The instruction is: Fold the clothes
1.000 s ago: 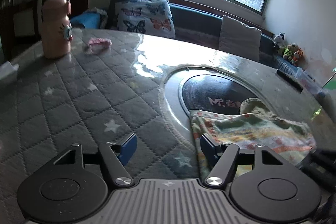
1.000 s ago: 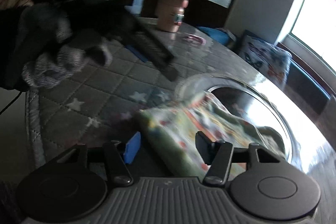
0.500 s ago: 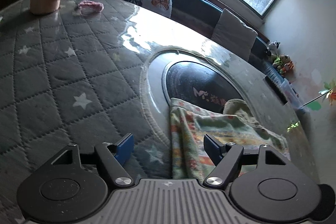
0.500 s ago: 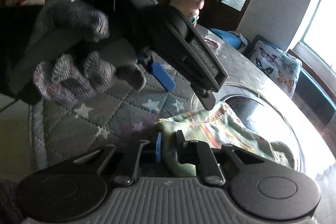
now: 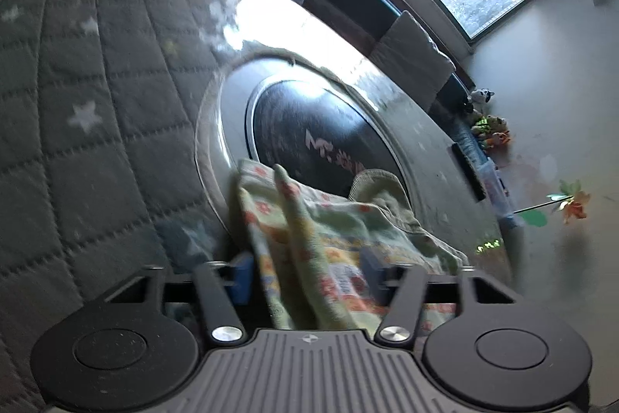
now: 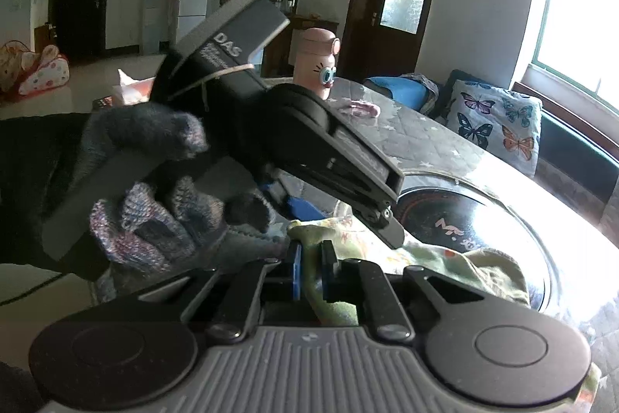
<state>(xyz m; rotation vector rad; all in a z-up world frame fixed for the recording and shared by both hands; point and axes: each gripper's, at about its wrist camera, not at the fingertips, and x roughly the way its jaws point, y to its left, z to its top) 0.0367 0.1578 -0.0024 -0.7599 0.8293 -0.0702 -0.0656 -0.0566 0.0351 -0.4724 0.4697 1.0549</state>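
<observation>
Right gripper [image 6: 309, 268]: my fingers clamped on corner of printed garment [image 6: 433, 258]. Left gripper [image 5: 307, 271]: fingers apart, cloth edge lying between them, not pinched. Garment ahead of both tools, draped over glossy disc [image 5: 309, 126] (rumpled). Judgement: folding barely begun; all folds remain.

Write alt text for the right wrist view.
The right gripper has its jaws shut on a corner of the floral garment on the quilted table. A gloved hand holds the left gripper just above it.
</observation>
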